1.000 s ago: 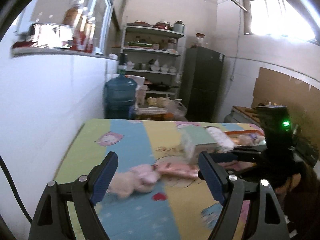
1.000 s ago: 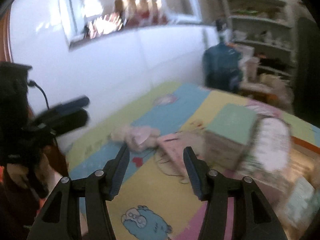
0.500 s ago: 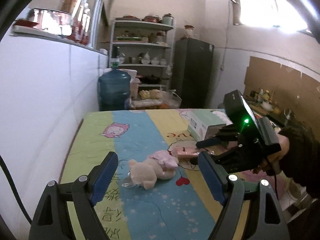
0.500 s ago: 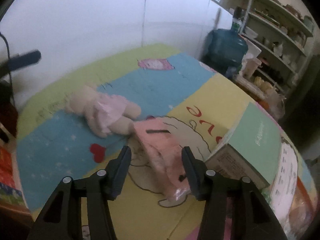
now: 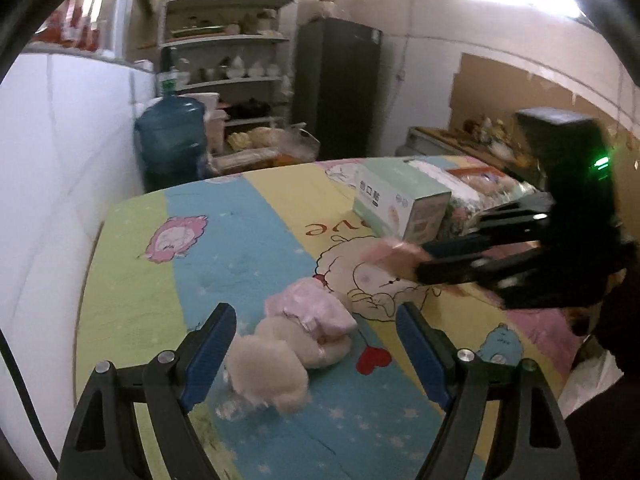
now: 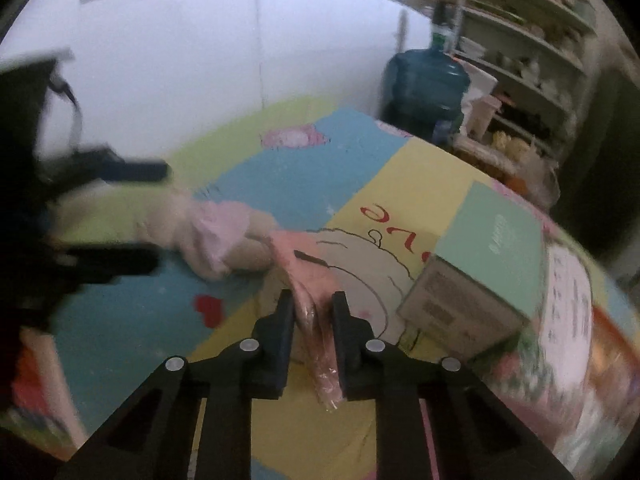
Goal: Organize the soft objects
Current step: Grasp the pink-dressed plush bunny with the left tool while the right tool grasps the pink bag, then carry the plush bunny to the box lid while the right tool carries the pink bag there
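Change since earlier frame: right gripper (image 6: 313, 312) jaws have just been closing, now pinched on the pink packet (image 6: 308, 276); left gripper (image 5: 316, 344) nearer the plush (image 5: 296, 340), jaws apart.

Packet: beside plush, near the box (image 6: 476, 272); light, limp, slippery film (grip mid-body).

Plush: squashy; take the torso.

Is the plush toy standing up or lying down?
Lying down. The plush toy is stretched flat on the cartoon mat, between the open left gripper fingers but not touched by them.
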Demonstrator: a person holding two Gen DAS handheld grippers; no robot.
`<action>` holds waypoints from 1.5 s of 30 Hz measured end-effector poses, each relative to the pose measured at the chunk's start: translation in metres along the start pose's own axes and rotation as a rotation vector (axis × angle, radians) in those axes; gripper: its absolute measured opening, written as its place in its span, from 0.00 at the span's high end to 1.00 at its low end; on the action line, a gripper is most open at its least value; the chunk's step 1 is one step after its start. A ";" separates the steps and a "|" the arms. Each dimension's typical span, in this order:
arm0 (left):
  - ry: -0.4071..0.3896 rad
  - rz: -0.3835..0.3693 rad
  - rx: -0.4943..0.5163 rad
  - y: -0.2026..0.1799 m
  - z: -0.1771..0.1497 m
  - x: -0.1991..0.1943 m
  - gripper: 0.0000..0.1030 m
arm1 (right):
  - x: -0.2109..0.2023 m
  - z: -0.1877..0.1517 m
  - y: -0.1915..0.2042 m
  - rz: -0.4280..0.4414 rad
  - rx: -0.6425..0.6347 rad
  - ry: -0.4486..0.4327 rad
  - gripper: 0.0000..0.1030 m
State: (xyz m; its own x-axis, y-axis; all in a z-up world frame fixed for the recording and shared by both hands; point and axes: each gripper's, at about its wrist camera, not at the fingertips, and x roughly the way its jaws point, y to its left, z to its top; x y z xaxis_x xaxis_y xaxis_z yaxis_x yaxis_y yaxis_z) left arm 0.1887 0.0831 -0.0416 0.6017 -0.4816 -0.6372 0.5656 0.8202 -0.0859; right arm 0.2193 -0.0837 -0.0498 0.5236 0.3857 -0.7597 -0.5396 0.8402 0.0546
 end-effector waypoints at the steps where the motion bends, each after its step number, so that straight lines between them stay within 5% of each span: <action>1: 0.013 -0.018 0.018 0.002 0.003 0.005 0.20 | -0.010 -0.004 -0.002 0.010 0.044 -0.022 0.84; 8: 0.100 -0.167 0.154 0.009 0.014 0.034 0.22 | -0.057 -0.029 -0.012 0.097 0.278 -0.129 0.84; 15: 0.238 -0.095 0.210 0.002 0.001 0.066 0.28 | -0.071 -0.041 -0.008 0.131 0.312 -0.146 0.84; 23: 0.166 -0.095 0.117 0.007 0.000 0.051 0.54 | -0.068 -0.045 -0.004 0.120 0.313 -0.158 0.84; 35: 0.051 0.007 0.031 -0.027 0.000 0.011 0.54 | -0.084 -0.050 -0.005 0.120 0.318 -0.198 0.84; 45: -0.121 0.054 -0.071 -0.080 0.026 -0.029 0.54 | -0.117 -0.062 -0.015 0.096 0.340 -0.268 0.84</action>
State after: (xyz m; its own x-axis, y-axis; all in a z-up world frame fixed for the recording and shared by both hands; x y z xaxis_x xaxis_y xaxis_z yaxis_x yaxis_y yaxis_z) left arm 0.1405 0.0234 0.0036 0.6963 -0.4660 -0.5459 0.4916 0.8638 -0.1104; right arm 0.1250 -0.1650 -0.0021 0.6587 0.5153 -0.5483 -0.3695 0.8563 0.3608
